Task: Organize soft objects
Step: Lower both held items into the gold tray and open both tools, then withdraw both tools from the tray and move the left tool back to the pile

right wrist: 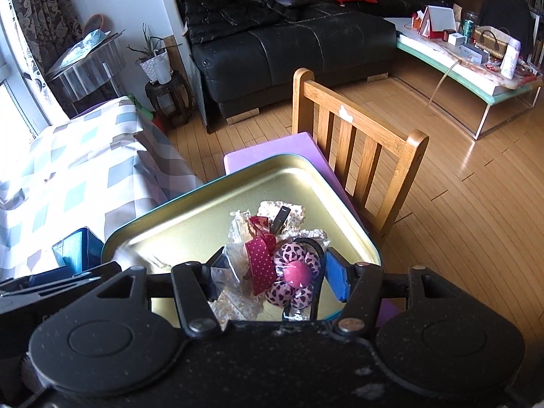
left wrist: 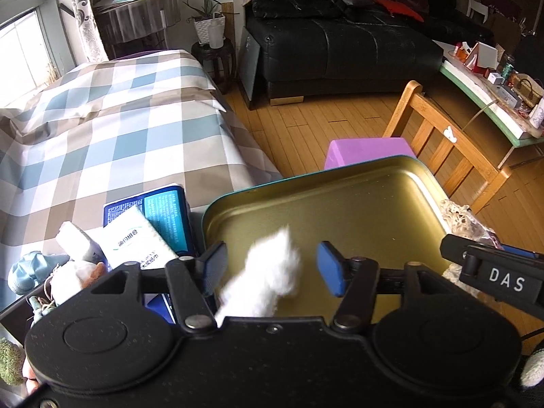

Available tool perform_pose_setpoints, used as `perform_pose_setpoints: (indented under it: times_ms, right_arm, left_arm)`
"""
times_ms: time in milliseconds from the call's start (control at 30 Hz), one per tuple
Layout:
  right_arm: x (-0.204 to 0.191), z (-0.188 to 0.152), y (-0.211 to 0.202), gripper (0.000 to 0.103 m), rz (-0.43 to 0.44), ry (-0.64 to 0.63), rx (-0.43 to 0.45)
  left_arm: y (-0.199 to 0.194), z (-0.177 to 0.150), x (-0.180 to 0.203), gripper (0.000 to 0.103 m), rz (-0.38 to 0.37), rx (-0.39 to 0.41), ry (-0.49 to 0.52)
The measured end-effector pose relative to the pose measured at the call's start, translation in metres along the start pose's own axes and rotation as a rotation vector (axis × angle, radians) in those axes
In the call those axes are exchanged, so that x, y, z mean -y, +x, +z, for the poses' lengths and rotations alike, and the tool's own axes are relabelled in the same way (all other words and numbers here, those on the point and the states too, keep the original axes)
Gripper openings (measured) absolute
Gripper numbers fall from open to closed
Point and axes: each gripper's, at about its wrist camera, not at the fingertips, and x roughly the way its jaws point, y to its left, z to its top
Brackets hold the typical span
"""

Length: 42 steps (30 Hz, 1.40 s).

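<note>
Left gripper [left wrist: 268, 268] is standing open, pads clear of the white fluff [left wrist: 268, 272] dropping between them toward the tin [left wrist: 374, 183]. Right gripper [right wrist: 272, 272] is clamping the bagged flower clip [right wrist: 292, 275] over the same tin, presumably for sorting.
</note>
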Motion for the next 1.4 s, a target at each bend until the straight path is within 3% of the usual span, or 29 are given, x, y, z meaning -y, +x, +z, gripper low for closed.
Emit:
perform_pose_setpoints:
  times_ms: [200, 400, 833, 1133, 1400]
  right_arm:
    - [-0.001, 0.001, 0.002, 0.059, 0.001, 0.0, -0.01]
    - [0.002, 0.002, 0.003, 0.069, 0.001, 0.016, -0.007]
    - [0.002, 0.0, 0.004, 0.069, -0.007, 0.023, -0.007]
    - [-0.001, -0.002, 0.004, 0.069, -0.013, 0.006, -0.007]
    - [-0.004, -0.006, -0.001, 0.069, -0.009, -0.014, 0.002]
  left_arm:
    - [0.001, -0.002, -0.003, 0.057, 0.004, -0.014, -0.004]
    - [0.001, -0.007, -0.006, 0.058, 0.007, -0.03, -0.008]
    - [-0.013, -0.008, -0.014, 0.058, 0.012, -0.029, -0.025]
    - [-0.038, -0.011, -0.041, 0.059, 0.059, -0.002, -0.048]
    - [-0.067, -0.019, -0.078, 0.062, 0.147, 0.018, -0.068]
